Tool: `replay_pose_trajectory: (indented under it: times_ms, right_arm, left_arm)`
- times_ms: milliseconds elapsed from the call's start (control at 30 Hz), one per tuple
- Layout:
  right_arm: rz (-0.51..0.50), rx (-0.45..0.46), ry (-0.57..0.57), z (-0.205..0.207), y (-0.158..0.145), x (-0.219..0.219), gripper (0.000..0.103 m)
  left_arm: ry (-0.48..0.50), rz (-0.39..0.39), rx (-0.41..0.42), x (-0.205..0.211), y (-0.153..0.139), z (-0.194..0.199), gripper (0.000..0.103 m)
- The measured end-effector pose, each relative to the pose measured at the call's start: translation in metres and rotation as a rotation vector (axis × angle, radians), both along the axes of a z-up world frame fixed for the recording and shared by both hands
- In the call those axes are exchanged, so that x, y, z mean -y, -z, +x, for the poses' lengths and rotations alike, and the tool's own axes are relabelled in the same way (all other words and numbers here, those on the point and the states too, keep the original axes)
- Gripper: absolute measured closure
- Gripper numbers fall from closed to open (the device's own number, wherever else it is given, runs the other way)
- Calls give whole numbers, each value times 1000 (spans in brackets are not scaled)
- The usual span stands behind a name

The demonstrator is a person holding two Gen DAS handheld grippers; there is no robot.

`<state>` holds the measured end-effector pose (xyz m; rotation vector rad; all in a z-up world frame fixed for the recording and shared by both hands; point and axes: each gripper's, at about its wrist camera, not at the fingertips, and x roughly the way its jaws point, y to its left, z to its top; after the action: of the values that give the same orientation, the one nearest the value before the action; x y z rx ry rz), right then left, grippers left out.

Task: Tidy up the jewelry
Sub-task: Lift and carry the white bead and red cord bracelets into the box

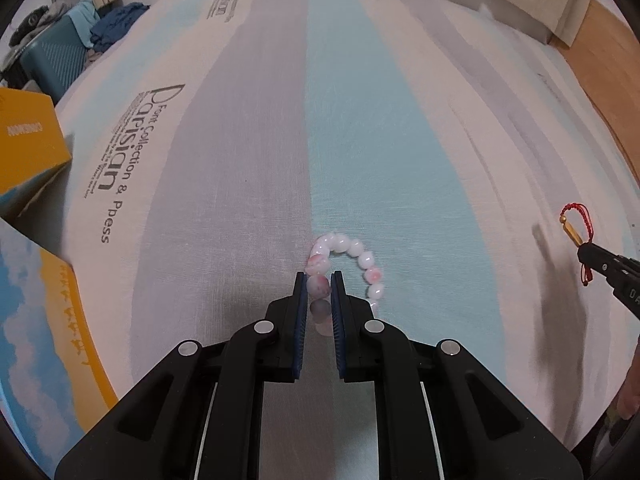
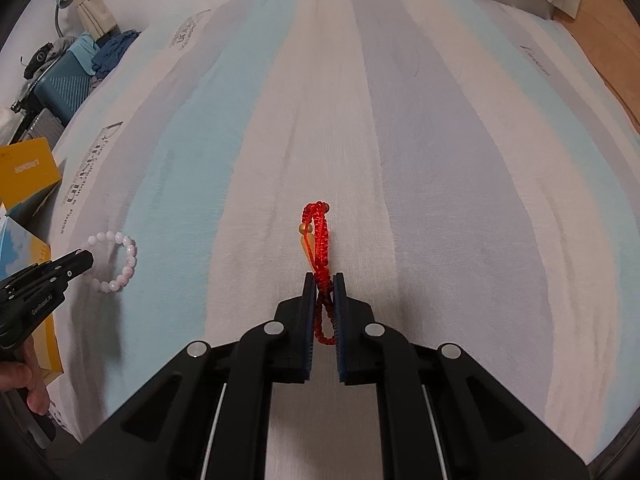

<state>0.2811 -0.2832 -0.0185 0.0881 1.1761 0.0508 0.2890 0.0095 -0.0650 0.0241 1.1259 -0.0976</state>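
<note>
My left gripper [image 1: 319, 286] is shut on a pink and white bead bracelet [image 1: 352, 254], holding it above the striped sheet [image 1: 240, 160]. The bracelet also shows in the right wrist view [image 2: 122, 264], hanging from the left gripper [image 2: 82, 260]. My right gripper [image 2: 323, 284] is shut on a red braided cord bracelet [image 2: 318, 236] with a gold bead and gold tube, which sticks up from the jaws. In the left wrist view the right gripper [image 1: 586, 254] holds the red bracelet [image 1: 576, 220] at the far right.
A yellow and blue box [image 1: 28, 144] with an open lid stands at the left edge of the bed, also seen in the right wrist view [image 2: 28, 176]. A teal suitcase [image 1: 56, 60] with clothes stands beyond. A wooden floor [image 1: 600, 40] lies at the right.
</note>
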Motion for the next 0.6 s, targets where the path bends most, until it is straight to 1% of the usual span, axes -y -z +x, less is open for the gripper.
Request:
replay_pose_trajectory:
  times_ms: [167,300,600]
  right_arm:
    - [5,18,3,-8,-15,6,95]
    - [7,34,4,-19,-26,8,95]
    - [16,66,-2,-45,-51,3,95]
  left_arm:
    - [2,-1,16,2,-14,-6,93]
    - [2,-18,25,3,-25,-15,93]
    - [1,-23,57,5,-54,-47,92]
